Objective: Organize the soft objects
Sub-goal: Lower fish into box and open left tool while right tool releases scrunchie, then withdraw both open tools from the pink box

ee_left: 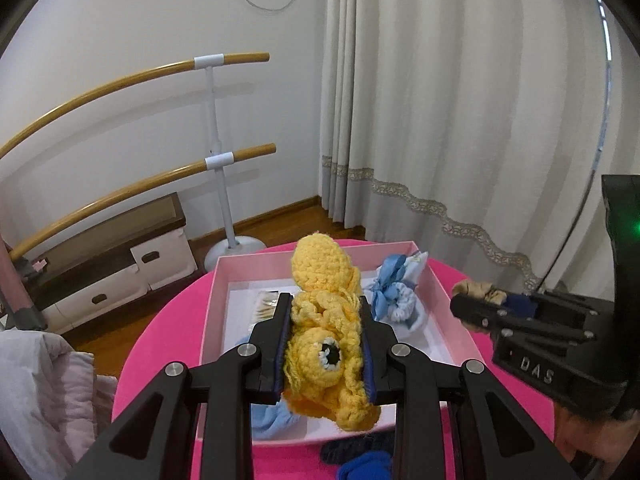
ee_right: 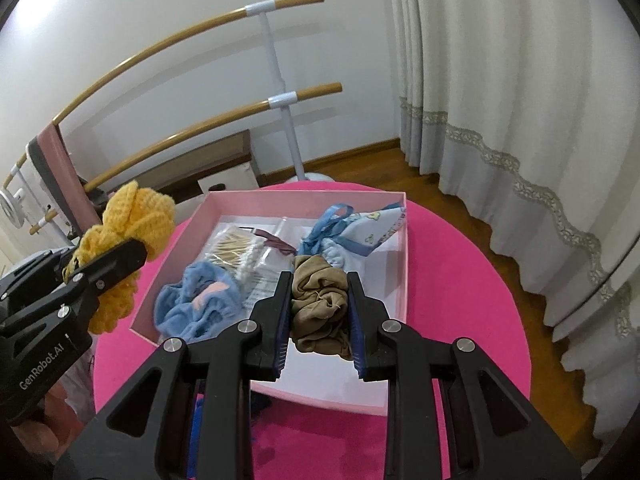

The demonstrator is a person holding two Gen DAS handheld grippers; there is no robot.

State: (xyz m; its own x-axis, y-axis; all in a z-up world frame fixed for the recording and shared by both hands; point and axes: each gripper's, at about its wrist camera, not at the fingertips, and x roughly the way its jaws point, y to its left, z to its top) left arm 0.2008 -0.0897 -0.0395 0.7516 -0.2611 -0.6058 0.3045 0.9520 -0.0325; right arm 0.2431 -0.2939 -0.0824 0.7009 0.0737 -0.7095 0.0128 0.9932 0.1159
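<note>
My left gripper (ee_left: 325,312) is shut on a yellow crocheted toy (ee_left: 320,332) with one eye, held above the near end of an open pink box (ee_left: 440,288). It also shows at the left of the right wrist view (ee_right: 120,236). My right gripper (ee_right: 319,292) is shut on a tan scrunched cloth (ee_right: 320,304) over the box's (ee_right: 402,256) near right part. The box holds a blue fluffy cloth (ee_right: 196,300), a pale blue ribboned cloth (ee_right: 352,232) and a bag of cotton swabs (ee_right: 236,248).
The box sits on a round pink table (ee_right: 460,280). Dark blue soft items (ee_left: 360,456) lie on the table by the box's near edge. Behind stand a ballet barre (ee_left: 216,128), a low cabinet (ee_left: 112,272) and white curtains (ee_left: 460,100). Pale bedding (ee_left: 44,392) lies left.
</note>
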